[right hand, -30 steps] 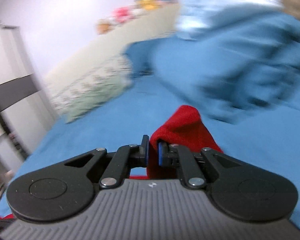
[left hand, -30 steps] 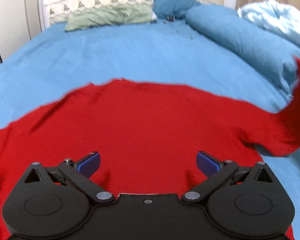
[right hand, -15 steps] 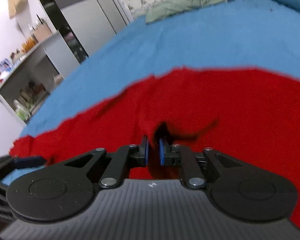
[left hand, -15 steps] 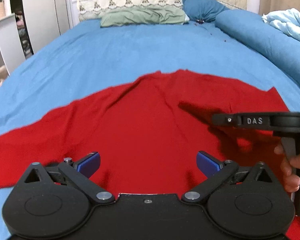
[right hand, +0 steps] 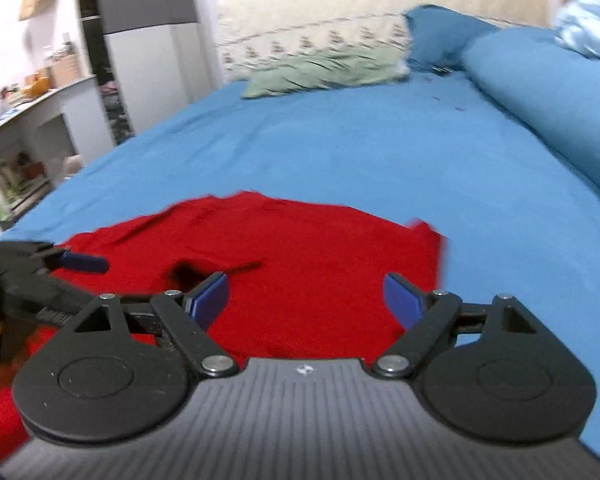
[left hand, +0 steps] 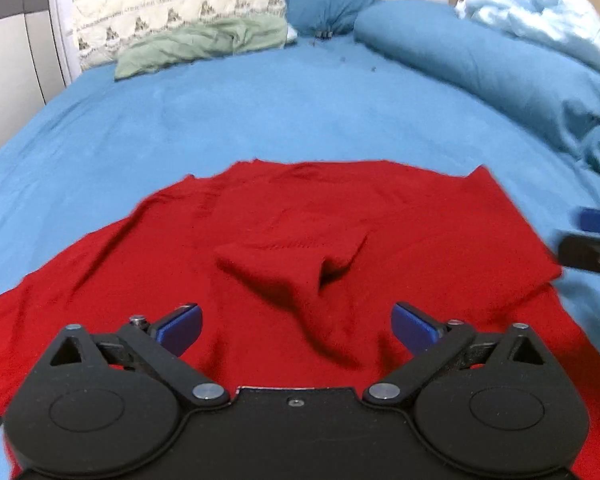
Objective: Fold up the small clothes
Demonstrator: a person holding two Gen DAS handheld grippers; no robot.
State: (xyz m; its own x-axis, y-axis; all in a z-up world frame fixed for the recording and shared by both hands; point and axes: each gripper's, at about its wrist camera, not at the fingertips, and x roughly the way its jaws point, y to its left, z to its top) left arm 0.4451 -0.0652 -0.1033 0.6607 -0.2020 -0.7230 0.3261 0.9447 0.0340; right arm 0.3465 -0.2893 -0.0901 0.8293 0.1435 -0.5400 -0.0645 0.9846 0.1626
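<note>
A red knit garment (left hand: pixel 300 232) lies spread on the blue bed sheet (left hand: pixel 260 112), with a sleeve folded in and lying bunched across its middle (left hand: pixel 300 276). My left gripper (left hand: pixel 296 326) is open and empty, just above the garment's near part. My right gripper (right hand: pixel 306 296) is open and empty over the garment's right part (right hand: pixel 320 264). The right gripper's tip shows at the right edge of the left wrist view (left hand: pixel 598 220). The left gripper shows at the left of the right wrist view (right hand: pixel 60 264).
A green cloth (left hand: pixel 204 44) and a cream patterned pillow (left hand: pixel 172 12) lie at the head of the bed. A long blue bolster (left hand: pixel 480 68) and a pale blue duvet (left hand: pixel 540 12) lie along the right. A wardrobe (right hand: pixel 148 40) and a desk (right hand: pixel 32 128) stand left of the bed.
My right gripper carried the right sleeve across onto the garment's middle, opened and let it go, then drew back right. The left gripper stayed open over the near part.
</note>
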